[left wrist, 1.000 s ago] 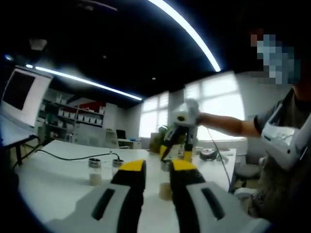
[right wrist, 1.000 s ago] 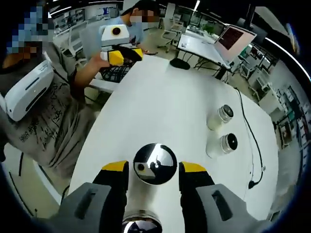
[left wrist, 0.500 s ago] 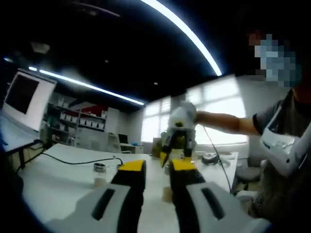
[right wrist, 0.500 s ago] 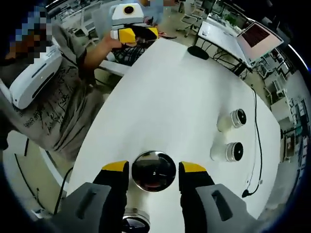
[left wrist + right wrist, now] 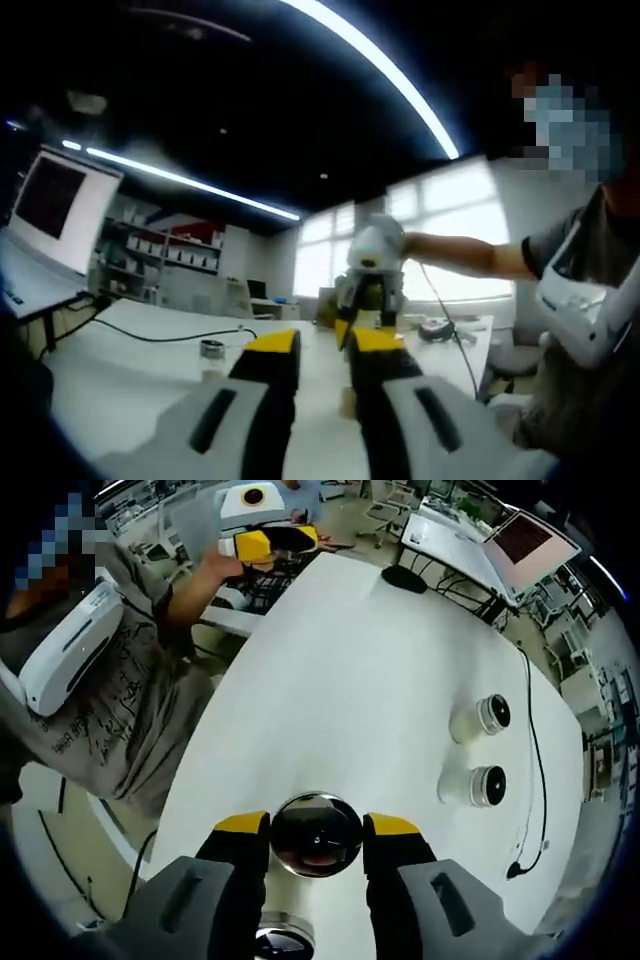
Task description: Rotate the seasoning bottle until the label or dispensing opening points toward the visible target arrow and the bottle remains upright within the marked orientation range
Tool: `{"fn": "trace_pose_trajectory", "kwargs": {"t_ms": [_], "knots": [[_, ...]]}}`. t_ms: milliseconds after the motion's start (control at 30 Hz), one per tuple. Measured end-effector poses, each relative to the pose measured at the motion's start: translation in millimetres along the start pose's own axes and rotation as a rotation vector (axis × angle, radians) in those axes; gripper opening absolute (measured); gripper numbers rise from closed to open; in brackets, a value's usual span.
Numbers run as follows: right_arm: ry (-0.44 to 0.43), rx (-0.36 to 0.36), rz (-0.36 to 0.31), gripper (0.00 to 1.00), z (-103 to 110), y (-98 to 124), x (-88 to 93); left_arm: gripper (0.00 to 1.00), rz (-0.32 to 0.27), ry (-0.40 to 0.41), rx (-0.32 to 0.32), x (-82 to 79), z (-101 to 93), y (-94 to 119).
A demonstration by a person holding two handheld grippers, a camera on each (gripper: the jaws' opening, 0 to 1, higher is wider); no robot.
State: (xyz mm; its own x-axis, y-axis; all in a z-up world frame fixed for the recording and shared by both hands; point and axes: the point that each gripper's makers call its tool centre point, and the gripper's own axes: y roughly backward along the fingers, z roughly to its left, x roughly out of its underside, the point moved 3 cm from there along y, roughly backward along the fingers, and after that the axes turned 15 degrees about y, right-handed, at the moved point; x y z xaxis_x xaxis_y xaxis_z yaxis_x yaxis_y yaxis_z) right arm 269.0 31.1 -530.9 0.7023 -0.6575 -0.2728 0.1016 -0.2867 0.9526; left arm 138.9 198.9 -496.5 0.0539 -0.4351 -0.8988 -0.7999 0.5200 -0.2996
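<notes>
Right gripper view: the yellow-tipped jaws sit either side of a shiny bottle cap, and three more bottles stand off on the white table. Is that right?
Not quite. In the right gripper view, two other bottles stand on the white table, not three. The right gripper does have its jaws either side of the shiny bottle cap.

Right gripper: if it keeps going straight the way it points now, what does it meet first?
The right gripper would meet the shiny metal-capped seasoning bottle between its yellow-tipped jaws first, then probably the white table beneath; depth is unclear.
</notes>
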Motion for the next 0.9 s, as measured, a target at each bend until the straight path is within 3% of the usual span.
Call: {"fn": "trace_pose_trajectory", "kwargs": {"t_ms": [367,600,900], "knots": [[-0.159,0.026,0.026,0.36,-5.5,-0.7,0.3,0.2,-0.001,-0.003,0.001,-0.3,-1.8,0.0],[-0.33,0.04,0.081,0.36,-8.0,-0.3,3.4,0.2,-0.009,-0.002,0.0,-2.7,-1.8,1.8],[-0.482,0.052,0.152,0.36,-6.6,-2.4,1.8,0.2,-0.013,-0.001,0.001,-3.7,-2.5,2.5]]}}
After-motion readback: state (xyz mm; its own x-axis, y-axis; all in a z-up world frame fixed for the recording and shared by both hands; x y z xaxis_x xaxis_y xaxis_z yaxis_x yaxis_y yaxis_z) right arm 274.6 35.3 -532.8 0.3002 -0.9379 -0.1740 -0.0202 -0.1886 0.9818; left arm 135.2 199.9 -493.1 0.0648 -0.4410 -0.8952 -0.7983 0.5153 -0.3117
